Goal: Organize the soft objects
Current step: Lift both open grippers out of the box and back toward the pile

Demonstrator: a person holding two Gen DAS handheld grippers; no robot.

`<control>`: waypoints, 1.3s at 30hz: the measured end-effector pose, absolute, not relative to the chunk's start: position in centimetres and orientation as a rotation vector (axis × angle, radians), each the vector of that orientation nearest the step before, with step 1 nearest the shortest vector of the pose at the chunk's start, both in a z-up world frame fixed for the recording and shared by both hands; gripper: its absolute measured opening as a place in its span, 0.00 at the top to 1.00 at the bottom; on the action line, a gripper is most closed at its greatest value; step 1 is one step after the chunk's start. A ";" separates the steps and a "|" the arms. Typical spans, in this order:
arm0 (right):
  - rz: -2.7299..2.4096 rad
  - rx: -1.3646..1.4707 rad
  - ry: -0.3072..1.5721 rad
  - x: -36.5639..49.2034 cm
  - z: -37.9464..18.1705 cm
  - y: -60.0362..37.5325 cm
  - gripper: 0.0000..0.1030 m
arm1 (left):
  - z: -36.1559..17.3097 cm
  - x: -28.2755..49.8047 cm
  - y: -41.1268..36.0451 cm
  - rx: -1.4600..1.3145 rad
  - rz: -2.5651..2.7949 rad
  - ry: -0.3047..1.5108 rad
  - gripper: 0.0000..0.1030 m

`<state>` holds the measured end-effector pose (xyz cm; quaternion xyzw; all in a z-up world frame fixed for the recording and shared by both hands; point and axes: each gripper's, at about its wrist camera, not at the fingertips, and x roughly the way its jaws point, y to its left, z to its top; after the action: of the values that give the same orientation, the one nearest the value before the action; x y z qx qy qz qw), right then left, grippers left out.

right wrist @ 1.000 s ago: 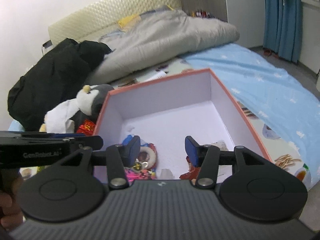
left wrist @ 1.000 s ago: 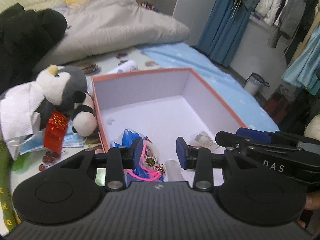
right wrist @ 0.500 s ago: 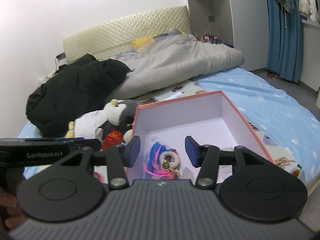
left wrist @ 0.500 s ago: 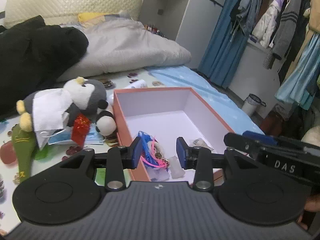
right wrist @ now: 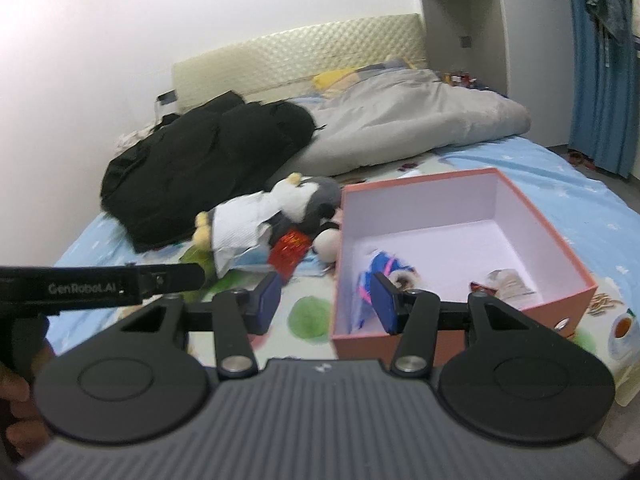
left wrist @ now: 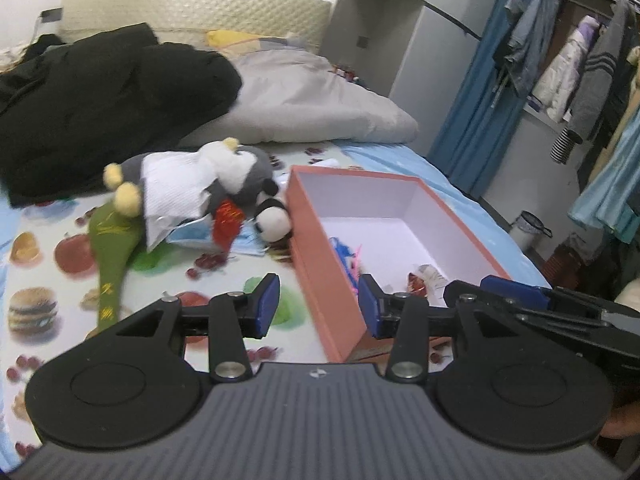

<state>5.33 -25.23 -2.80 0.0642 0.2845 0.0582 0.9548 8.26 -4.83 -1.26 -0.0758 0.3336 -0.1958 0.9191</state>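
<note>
A salmon-pink box [left wrist: 320, 264] [right wrist: 576, 264] with a white inside sits on the bed, holding a blue and pink toy [right wrist: 384, 268] and a small packet [right wrist: 508, 280]. Left of it lie a grey and white plush penguin [left wrist: 236, 172] [right wrist: 304, 196], a small panda plush [left wrist: 272, 220], a red pouch [left wrist: 226, 224] and blue face masks [left wrist: 200, 236]. My left gripper [left wrist: 316, 304] hangs over the box's near left wall, its jaws opening with nothing between the pads. My right gripper [right wrist: 326, 302] stands open and empty over the box's near left corner.
A black coat [left wrist: 100, 96] and a grey duvet [left wrist: 312, 104] fill the back of the bed. A green spoon-shaped cushion [left wrist: 112, 248] lies at the left. Hanging clothes [left wrist: 580, 72], a blue curtain and a waste bin [left wrist: 530, 228] stand to the right of the bed.
Both grippers have drawn back and up from inside the box; the box now looks smaller and farther. The left jaws have widened a little. The plush pile has come into fuller view.
</note>
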 end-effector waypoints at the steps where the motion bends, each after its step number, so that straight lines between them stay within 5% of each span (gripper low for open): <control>1: 0.129 0.129 0.582 5.2 -3.0 -25.0 0.49 | -1.4 7.9 -4.4 -0.162 -0.392 0.685 0.52; 39: 0.268 0.081 0.681 3.1 -9.3 -19.9 0.49 | -8.5 5.2 1.8 -0.247 -0.227 0.747 0.51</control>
<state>3.12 -19.88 -9.32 0.0395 0.3329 0.1312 0.9330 5.22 1.79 -8.45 -0.1201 0.3631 -0.1105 0.9173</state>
